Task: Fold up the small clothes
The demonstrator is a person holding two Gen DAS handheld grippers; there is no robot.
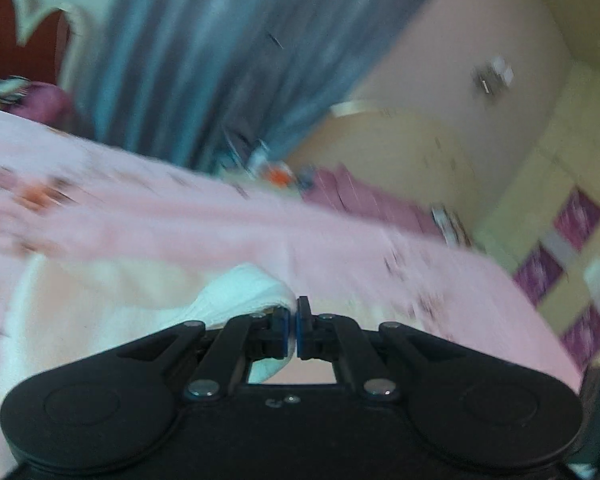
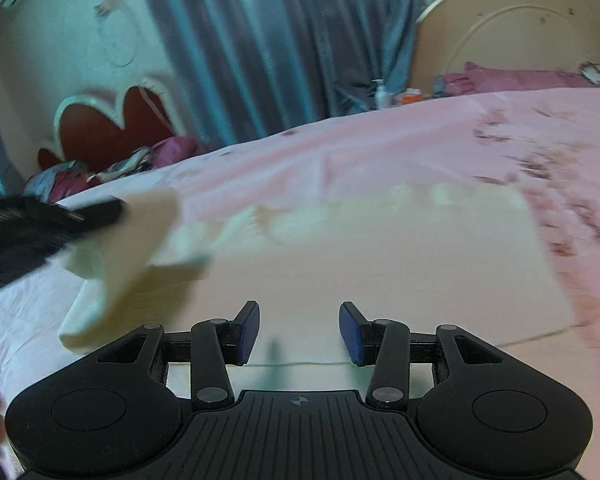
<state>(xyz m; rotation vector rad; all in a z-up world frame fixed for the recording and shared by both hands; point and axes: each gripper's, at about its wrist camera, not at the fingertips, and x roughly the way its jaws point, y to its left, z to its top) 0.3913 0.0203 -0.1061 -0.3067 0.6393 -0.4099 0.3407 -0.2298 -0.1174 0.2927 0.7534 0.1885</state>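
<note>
Two tongs in my view: left tongs [image 1: 293,316] clamped on the cream garment's [image 2: 380,272] lifted corner. Right tongs [image 2: 299,332] stand apart, empty, above its near edge; pink bed [image 2: 380,148] lies open beyond.

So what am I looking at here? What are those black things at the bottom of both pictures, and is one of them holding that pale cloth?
No robot arm here: a person carries a pair of black tongs in each hand, and a small wide-angle camera on each one looks forward along its two fingers. One picture comes from the left tongs, the other from the right tongs.

Both look over a bed with a pink sheet. On it lies a cream garment, the small piece of clothing to be folded.

The left tongs are shut on a corner of that garment: the cloth bunches up beside their fingers, and the right-hand picture shows them at its left edge lifting that corner off the bed. The right tongs are open, with nothing between their blue pads. Both pictures are blurred.
</note>
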